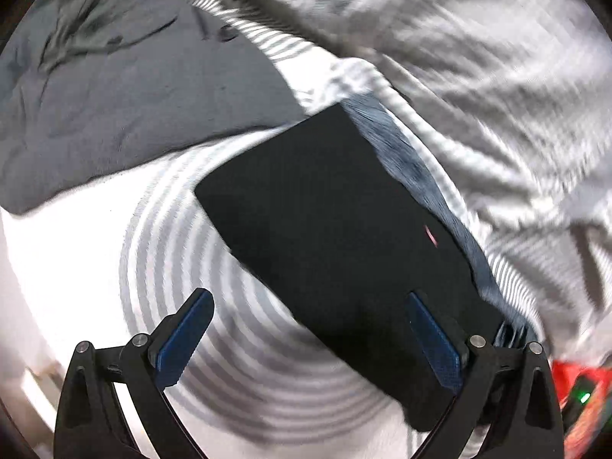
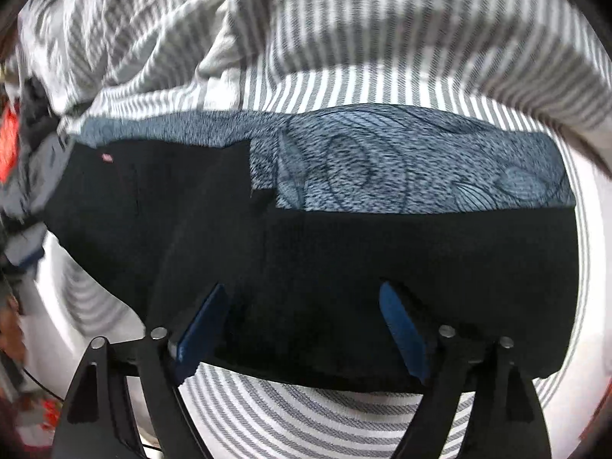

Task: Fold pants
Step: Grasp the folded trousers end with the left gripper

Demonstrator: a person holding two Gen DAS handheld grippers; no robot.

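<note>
The black pants [image 2: 344, 267] lie folded flat on a bed sheet [image 2: 306, 420] w/ grey and white stripes, a long dark slab running across the right wrist view; a small pink tag [image 2: 107, 158] shows near their left end. Just behind them, touching and partly under their far edge, lies a blue-grey patterned cloth [image 2: 420, 168] (swirly line print). The right gripper [image 2: 302, 329] points down over the pants w/ jaws spread wide, nothing gripped; whether the pads touch the fabric I can't tell. The left gripper [image 1: 306, 336] is also wide open and empty, one finger over the sheet, the other over the pants' [image 1: 325, 229] edge. Beyond, a rumpled striped blanket [image 2: 344, 19] is bunched up, and a plain grey cloth [image 1: 114, 95] lies at upper left in the left view. No containers in sight; pics are motion-blurred.
</note>
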